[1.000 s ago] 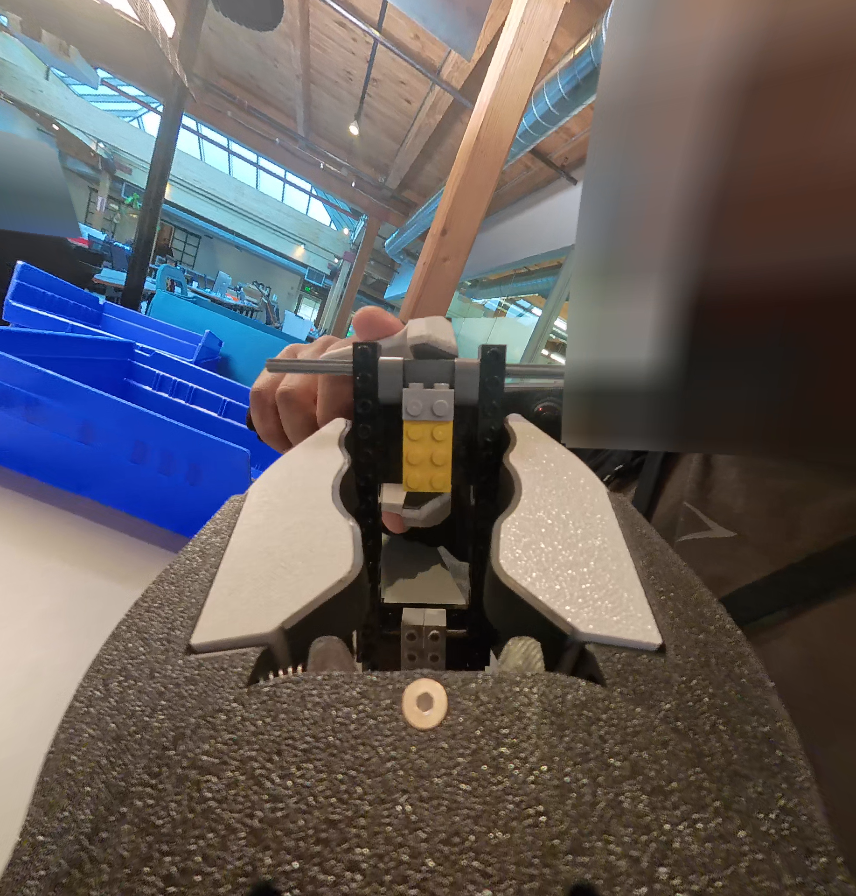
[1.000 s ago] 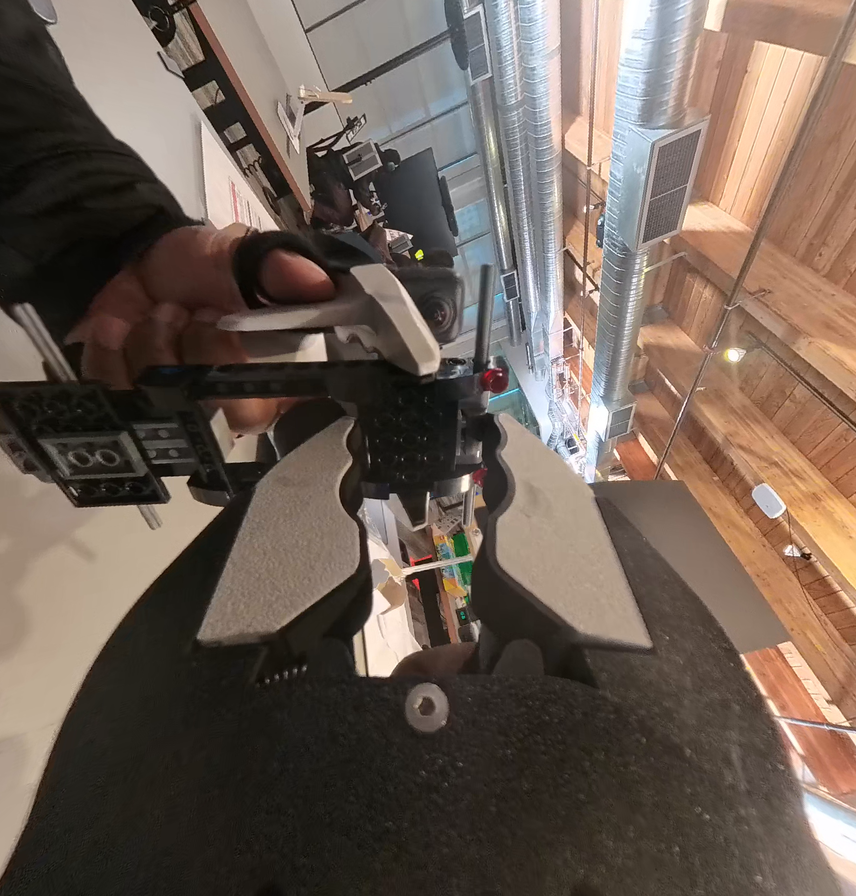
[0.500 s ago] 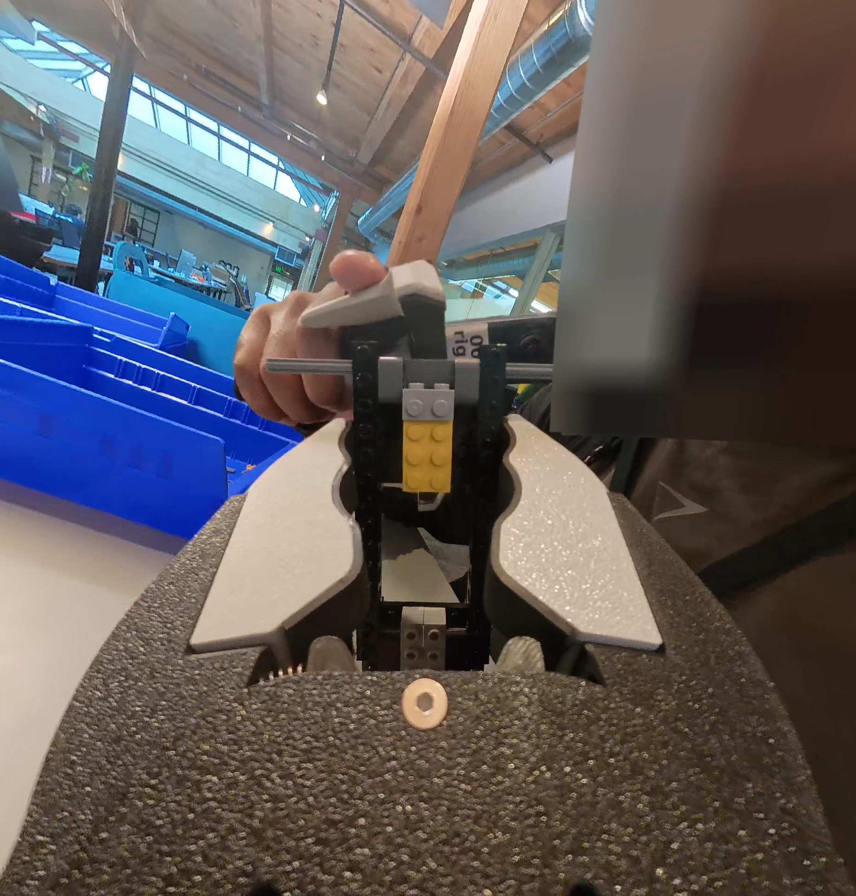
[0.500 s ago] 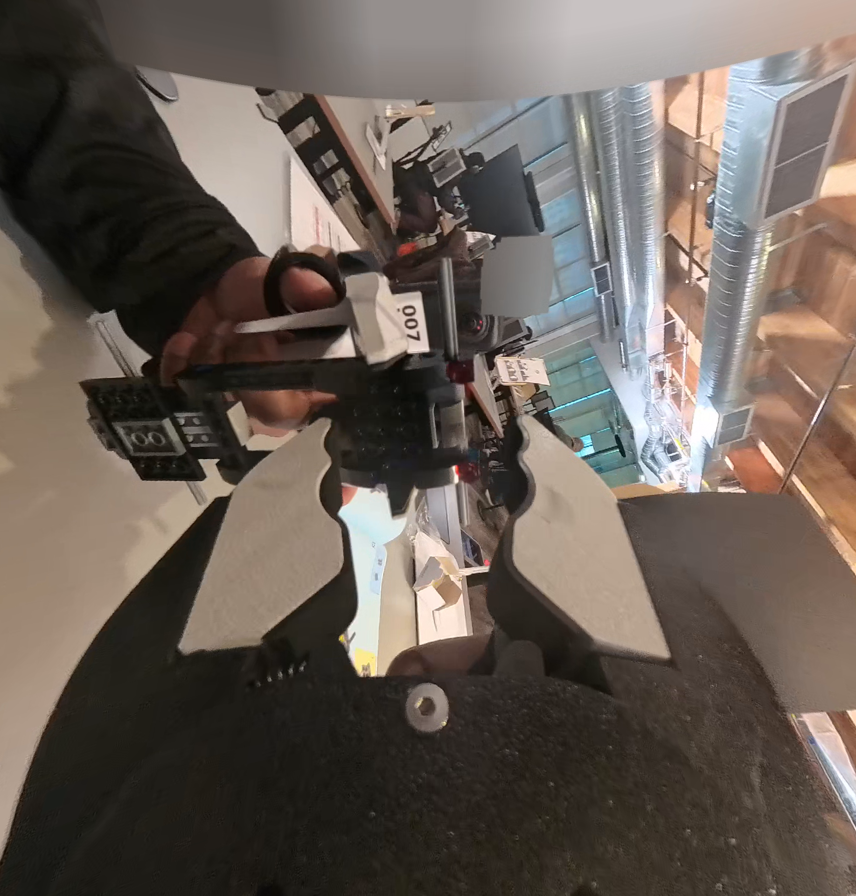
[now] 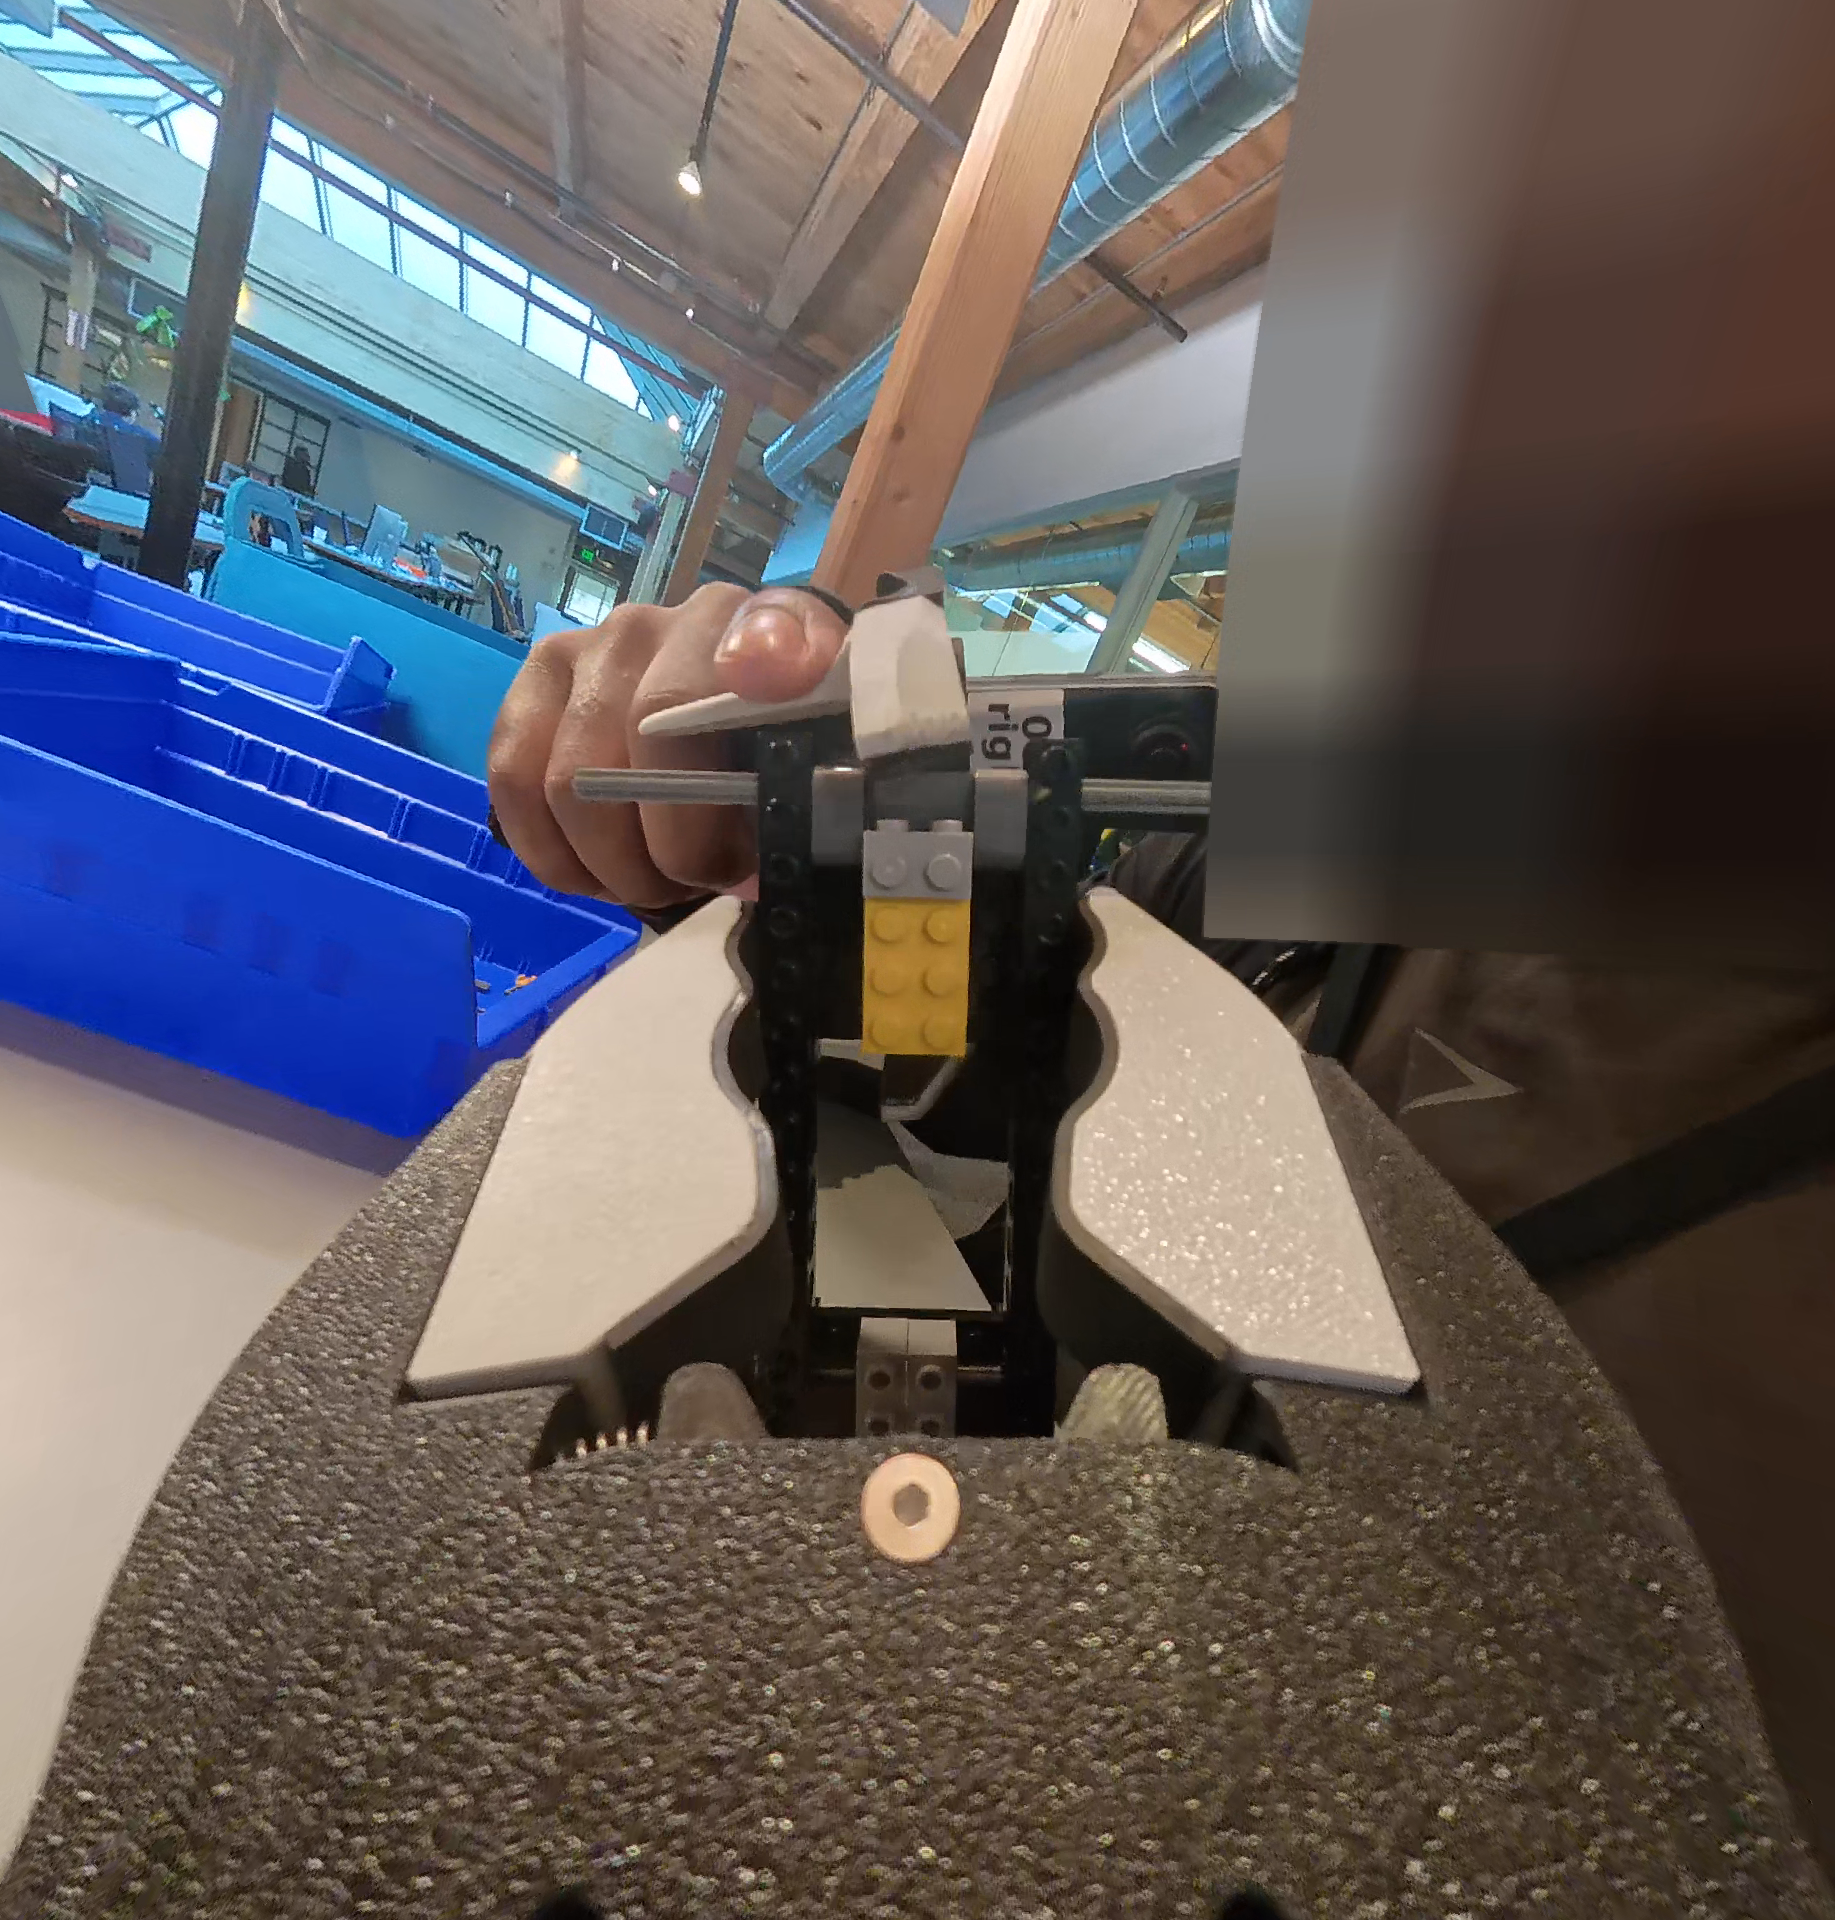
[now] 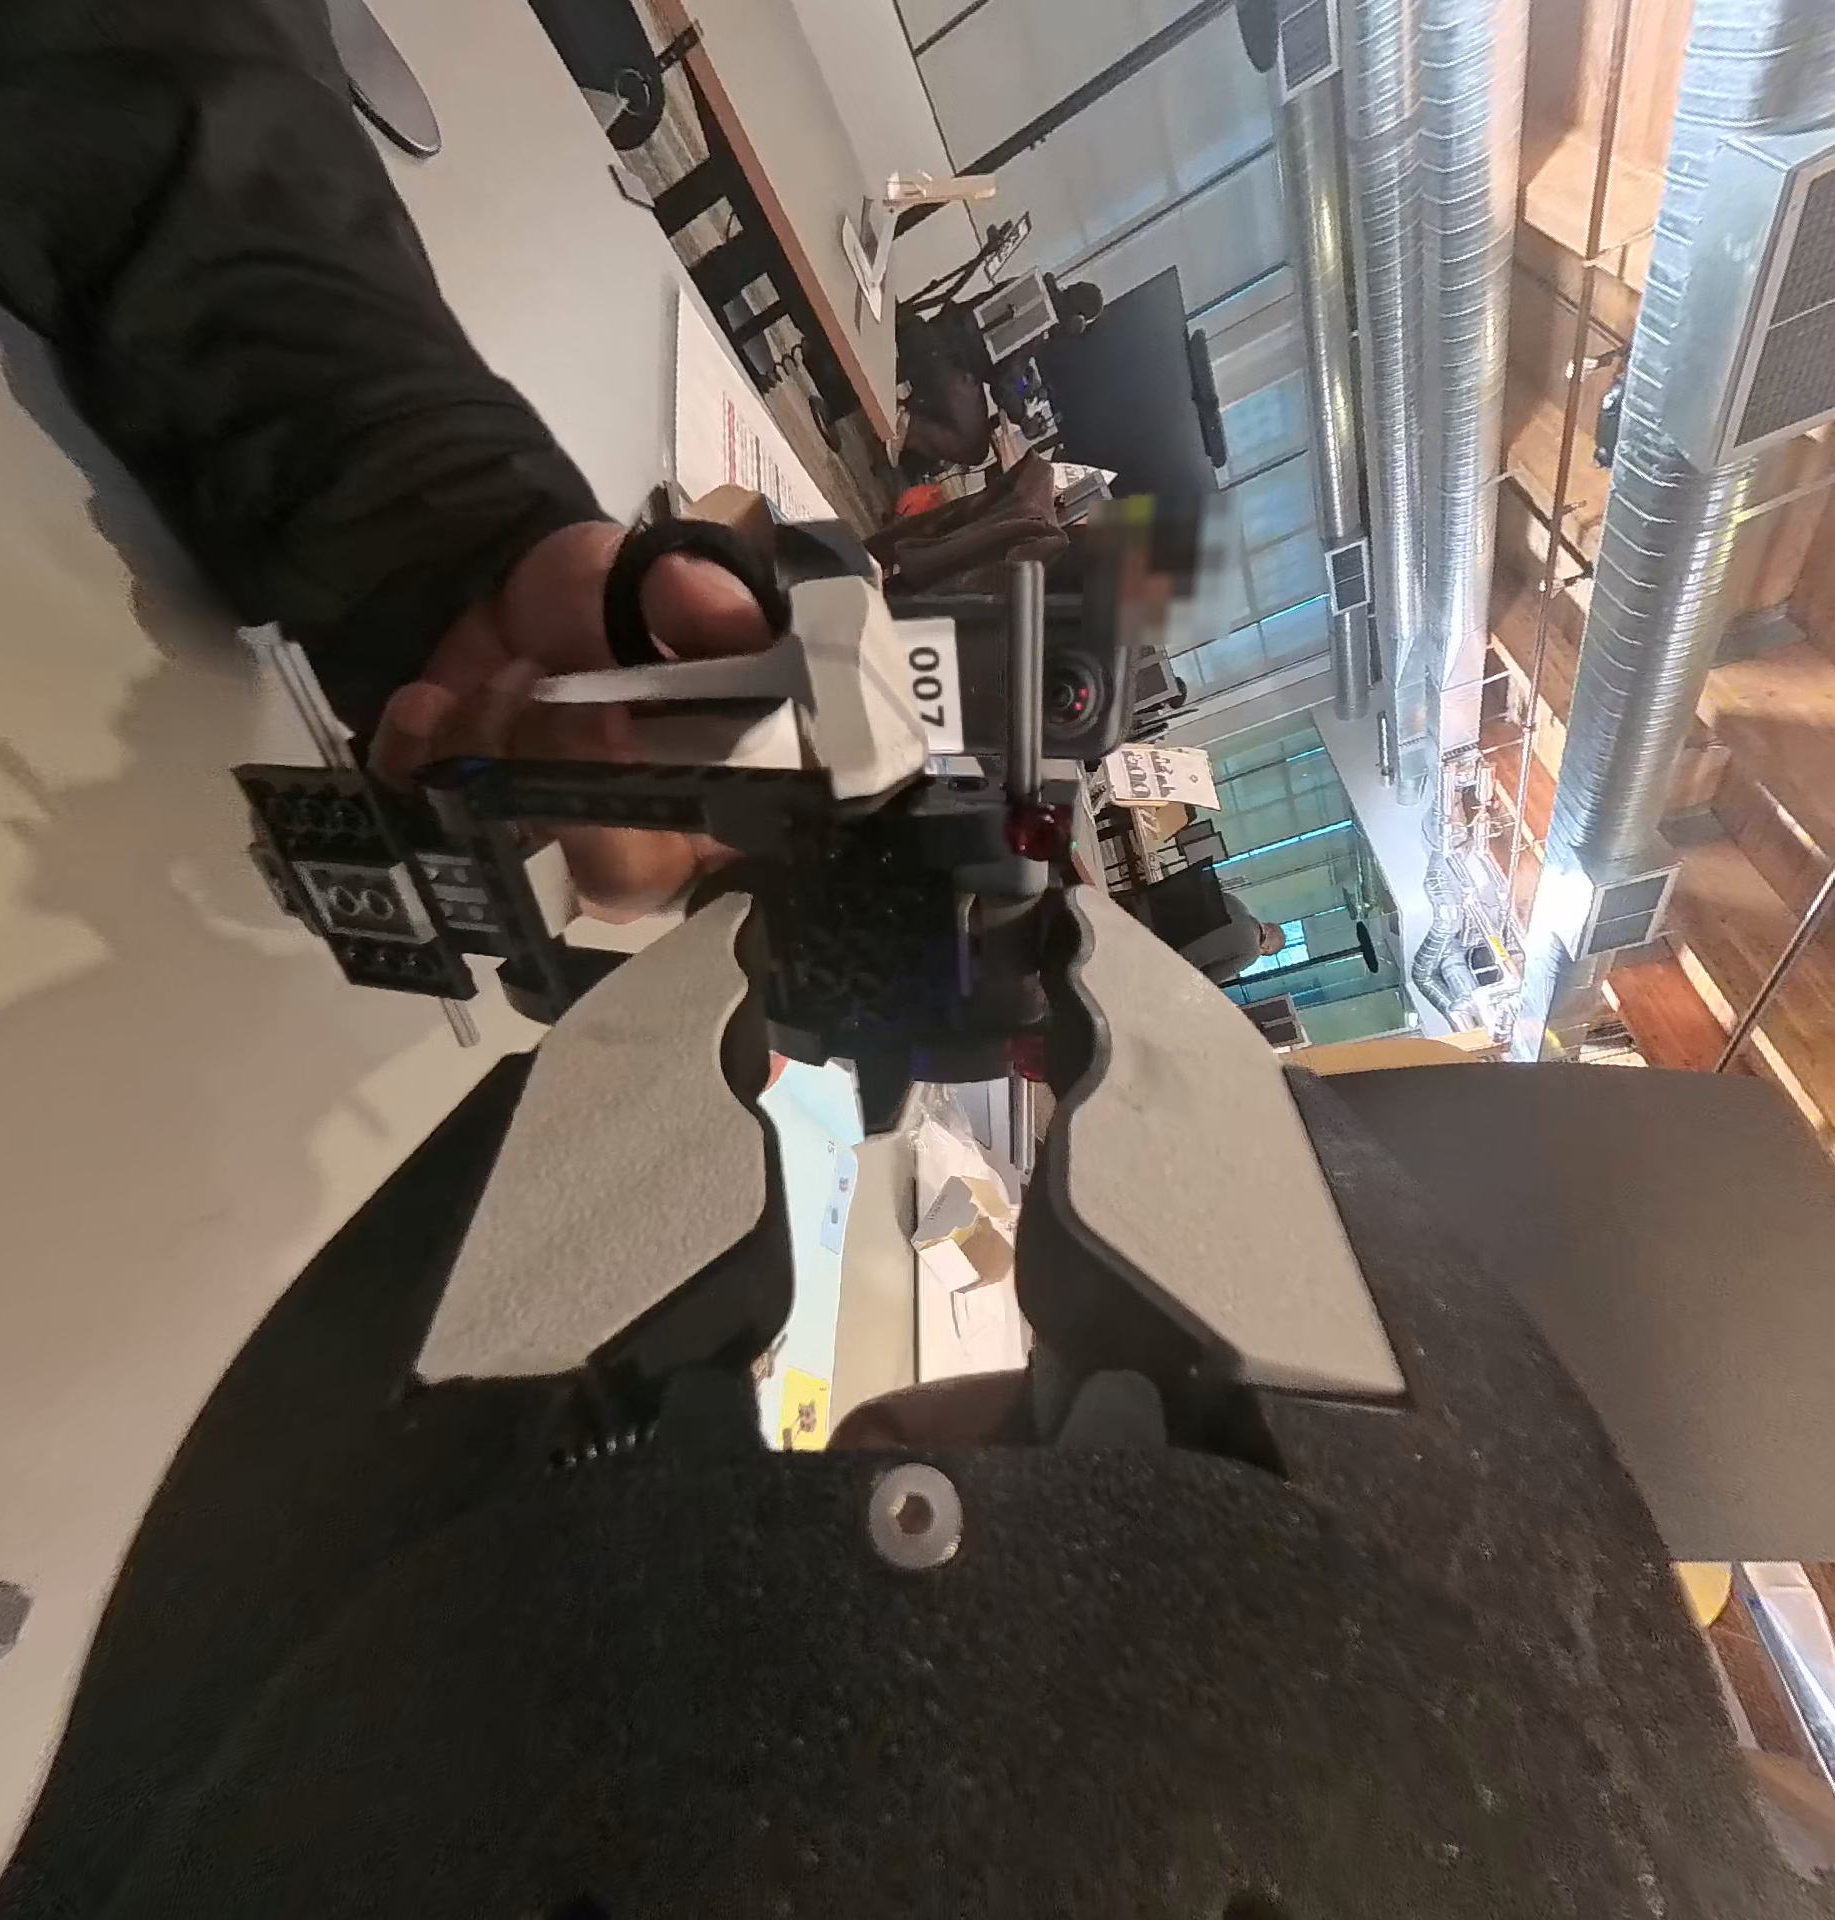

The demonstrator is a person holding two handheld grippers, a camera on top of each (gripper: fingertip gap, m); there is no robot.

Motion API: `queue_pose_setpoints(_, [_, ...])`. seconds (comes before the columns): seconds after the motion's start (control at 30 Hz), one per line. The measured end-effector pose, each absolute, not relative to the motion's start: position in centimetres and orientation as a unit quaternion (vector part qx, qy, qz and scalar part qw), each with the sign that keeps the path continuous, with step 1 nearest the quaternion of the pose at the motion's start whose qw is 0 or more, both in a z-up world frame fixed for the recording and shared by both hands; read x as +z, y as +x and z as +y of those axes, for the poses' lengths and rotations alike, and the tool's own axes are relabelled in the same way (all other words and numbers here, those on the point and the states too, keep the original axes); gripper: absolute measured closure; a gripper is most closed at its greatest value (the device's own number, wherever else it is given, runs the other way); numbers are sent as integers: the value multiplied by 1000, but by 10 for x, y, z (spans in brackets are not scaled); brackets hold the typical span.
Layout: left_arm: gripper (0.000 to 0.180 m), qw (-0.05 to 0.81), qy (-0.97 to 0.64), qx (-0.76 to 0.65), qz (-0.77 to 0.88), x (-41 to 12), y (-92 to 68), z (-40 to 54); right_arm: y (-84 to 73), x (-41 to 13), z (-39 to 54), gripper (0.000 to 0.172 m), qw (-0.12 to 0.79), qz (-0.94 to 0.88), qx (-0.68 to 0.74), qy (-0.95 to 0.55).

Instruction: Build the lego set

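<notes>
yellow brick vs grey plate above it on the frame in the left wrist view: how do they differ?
The yellow brick is longer, with six studs in three rows; the grey plate shows one row of two. The grey plate sits at the top, just under the grey axle; the yellow brick hangs below it, its lower end over the open middle of the black frame. Both are two studs wide and in line between the frame's beams.

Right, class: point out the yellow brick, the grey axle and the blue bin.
yellow brick point(image 5: 914, 977): left wrist view, middle of its studded face.
grey axle point(image 5: 664, 784): left wrist view, its left stretch.
blue bin point(image 5: 217, 966): left wrist view, near wall.
</notes>
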State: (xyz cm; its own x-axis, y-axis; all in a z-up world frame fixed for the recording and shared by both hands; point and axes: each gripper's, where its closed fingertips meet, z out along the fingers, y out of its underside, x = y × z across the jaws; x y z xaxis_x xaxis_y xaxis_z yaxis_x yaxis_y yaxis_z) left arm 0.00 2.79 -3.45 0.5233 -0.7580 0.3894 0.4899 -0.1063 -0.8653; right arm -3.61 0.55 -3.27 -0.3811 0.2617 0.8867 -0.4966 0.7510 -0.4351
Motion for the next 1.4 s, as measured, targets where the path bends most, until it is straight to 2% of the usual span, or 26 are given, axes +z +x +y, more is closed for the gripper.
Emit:
queue_pose_setpoints(0.7, [124,686,-542,-476,99,-27,-8,26,-42,-26,6,121,587,-733,335,68])
queue_pose_setpoints(1.4, [124,689,-543,-470,97,-27,-9,27,-44,-28,7,123,583,-741,325,69])
